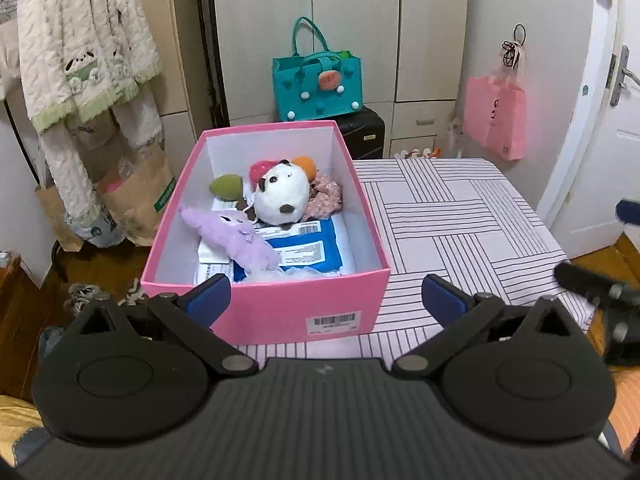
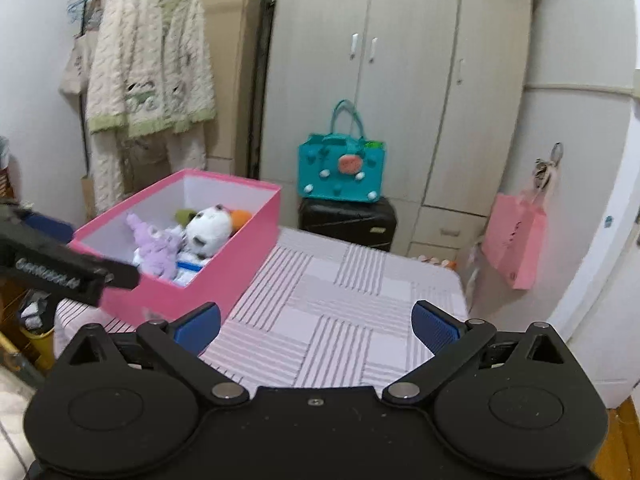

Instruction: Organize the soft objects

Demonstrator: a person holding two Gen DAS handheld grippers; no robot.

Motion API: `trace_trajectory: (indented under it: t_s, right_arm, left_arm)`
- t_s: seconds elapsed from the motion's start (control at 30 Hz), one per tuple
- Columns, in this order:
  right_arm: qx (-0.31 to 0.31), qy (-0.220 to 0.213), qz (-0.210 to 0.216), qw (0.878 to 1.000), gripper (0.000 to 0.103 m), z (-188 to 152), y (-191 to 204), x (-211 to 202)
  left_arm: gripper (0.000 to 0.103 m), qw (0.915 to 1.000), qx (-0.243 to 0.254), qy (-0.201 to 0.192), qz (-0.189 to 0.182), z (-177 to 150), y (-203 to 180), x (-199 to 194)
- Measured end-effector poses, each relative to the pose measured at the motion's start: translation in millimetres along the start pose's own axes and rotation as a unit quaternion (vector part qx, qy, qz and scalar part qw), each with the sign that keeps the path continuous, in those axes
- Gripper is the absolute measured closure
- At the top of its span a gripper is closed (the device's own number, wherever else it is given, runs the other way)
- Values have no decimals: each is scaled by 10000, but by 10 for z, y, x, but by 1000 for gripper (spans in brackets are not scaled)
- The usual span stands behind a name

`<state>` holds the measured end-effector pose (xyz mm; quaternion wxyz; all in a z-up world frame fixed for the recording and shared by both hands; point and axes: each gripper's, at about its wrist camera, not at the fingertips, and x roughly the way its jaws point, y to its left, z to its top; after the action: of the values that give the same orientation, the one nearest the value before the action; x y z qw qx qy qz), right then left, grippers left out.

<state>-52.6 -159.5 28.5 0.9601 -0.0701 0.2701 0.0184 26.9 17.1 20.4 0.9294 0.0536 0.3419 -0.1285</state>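
A pink box [image 1: 280, 304] stands on the left part of a striped table [image 1: 460, 220]. Inside lie a white plush [image 1: 282, 196], a purple plush [image 1: 232, 236], a green soft toy [image 1: 226, 186], a floral scrunchie [image 1: 326, 198] and blue-and-white packets [image 1: 308, 250]. My left gripper [image 1: 326, 298] is open and empty, just in front of the box's near wall. My right gripper [image 2: 316, 326] is open and empty over the striped table [image 2: 340, 312], to the right of the pink box [image 2: 224, 264]. The white plush [image 2: 208, 228] and purple plush [image 2: 156, 248] show there too.
A teal handbag [image 1: 320, 88] sits on a black suitcase [image 1: 366, 134] behind the table, before a wardrobe. A pink bag [image 1: 496, 120] hangs at right near a door. A cream robe [image 1: 80, 52] hangs at left over paper bags [image 1: 136, 200].
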Motion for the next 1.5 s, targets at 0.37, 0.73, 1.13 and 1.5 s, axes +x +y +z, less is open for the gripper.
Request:
trace_trajectory:
  t_s: [0.37,0.73,1.13,1.5]
  right_arm:
    - [408,56,-197,9990,0,-87,-37,-87]
    - [1047,-62,-433,9935,0,-149,-240,-135]
    - [870,-9,-726,9936,0,-220,-168,-57]
    - [994,-167,-632,9929,0,-209,-151,-159]
  left_arm:
    - [0,9998,-76,-28,193,-104,-57,33]
    - [0,9988,-18,-273,407,-196,-132,-85]
    - [0,9978,-17,-445,497,-268,-202,-276]
    - [0,9973,-50,-481,555,-281,-189,-274]
